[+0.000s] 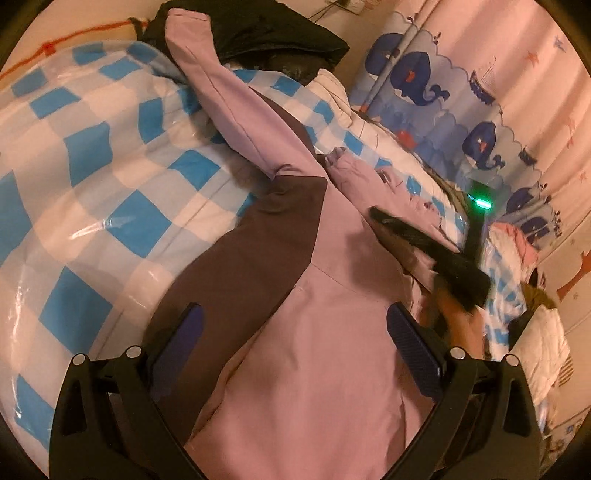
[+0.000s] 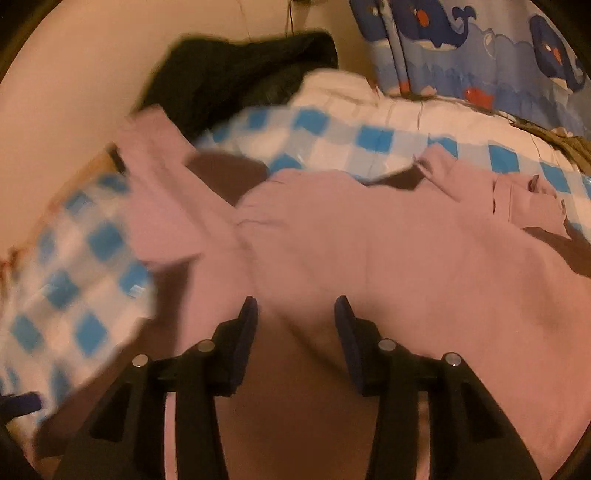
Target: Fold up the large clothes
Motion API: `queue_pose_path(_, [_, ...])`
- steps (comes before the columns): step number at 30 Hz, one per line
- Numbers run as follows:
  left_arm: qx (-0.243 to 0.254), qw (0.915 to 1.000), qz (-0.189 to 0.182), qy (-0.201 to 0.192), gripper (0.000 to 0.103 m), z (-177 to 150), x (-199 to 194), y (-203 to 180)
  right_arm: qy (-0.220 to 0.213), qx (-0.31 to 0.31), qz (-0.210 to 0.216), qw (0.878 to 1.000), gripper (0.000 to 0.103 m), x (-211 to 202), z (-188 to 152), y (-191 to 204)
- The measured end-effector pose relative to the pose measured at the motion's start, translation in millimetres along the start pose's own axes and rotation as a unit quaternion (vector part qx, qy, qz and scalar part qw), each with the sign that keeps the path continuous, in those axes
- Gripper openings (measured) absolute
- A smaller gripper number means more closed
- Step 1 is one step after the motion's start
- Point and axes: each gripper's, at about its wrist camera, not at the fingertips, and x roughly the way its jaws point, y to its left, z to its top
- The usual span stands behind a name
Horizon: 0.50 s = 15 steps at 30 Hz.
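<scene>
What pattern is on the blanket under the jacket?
Blue and white checks on the blanket, clearest in the left wrist view.

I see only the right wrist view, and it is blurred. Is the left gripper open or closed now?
Observer: The left gripper is open over the pink jacket, with nothing pinched.
Operator: Is the jacket's sleeve spread out?
Observer: One sleeve stretches up across the checked blanket to the black garment.
Operator: Is my right gripper visible there?
Observer: Yes, the right gripper reaches onto the jacket from the right side, blurred.
</scene>
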Motion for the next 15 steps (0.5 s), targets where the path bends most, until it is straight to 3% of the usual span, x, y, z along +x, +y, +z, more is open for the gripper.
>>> queue_pose_path(1, [0.001,1.0,0.0,0.0,0.095,0.8,1.0,-0.8,-0.027,0.013,0.006,1.0,0.067,-23.8,3.5,-8.4])
queue_pose_path(2, [0.004,1.0,0.001,0.001,0.095,0.1,1.7,-1.2,-0.056,0.026,0.003,0.998,0.072,-47.8,4.8,-19.4])
queue_pose_path(5, [0.013,0.9999,0.004,0.002,0.095,-4.3,3.6,-5.4,-0.112,0.054,-0.027,0.992,0.076,-108.1,-5.3,-46.3])
queue_pose_path(8, [0.018,0.9998,0.012,0.002,0.095,-9.1,6.8,-9.1,-0.143,0.127,-0.109,0.976,0.082,-157.2,-19.6,-114.6])
queue_pose_path(9, [0.019,0.9997,0.014,0.003,0.095,-11.2,7.5,-9.9,-0.135,0.163,-0.13,0.969,0.082,-160.2,-29.0,-142.6])
queue_pose_path(10, [0.023,0.9996,0.017,0.006,0.095,-12.4,11.0,-11.7,-0.099,0.194,-0.152,0.964,0.082,-150.4,-40.1,-170.6])
queue_pose_path(11, [0.026,0.9995,0.019,0.008,0.095,-14.3,12.1,-12.4,-0.022,0.214,-0.175,0.961,0.083,-124.5,-54.5,-198.4])
queue_pose_path(12, [0.029,0.9993,0.021,0.01,0.095,-15.8,13.7,-13.8,0.025,0.215,-0.172,0.961,0.082,-107.3,-65.6,-211.7])
queue_pose_path(13, [0.035,0.9991,0.021,0.013,0.095,-17.2,15.4,-16.5,0.042,0.197,-0.175,0.964,0.082,-97.7,-72.3,-216.0])
queue_pose_path(15, [0.047,0.9986,0.021,0.013,0.095,-19.2,14.8,-20.6,0.018,0.191,-0.175,0.966,0.082,-108.1,-64.1,-207.1])
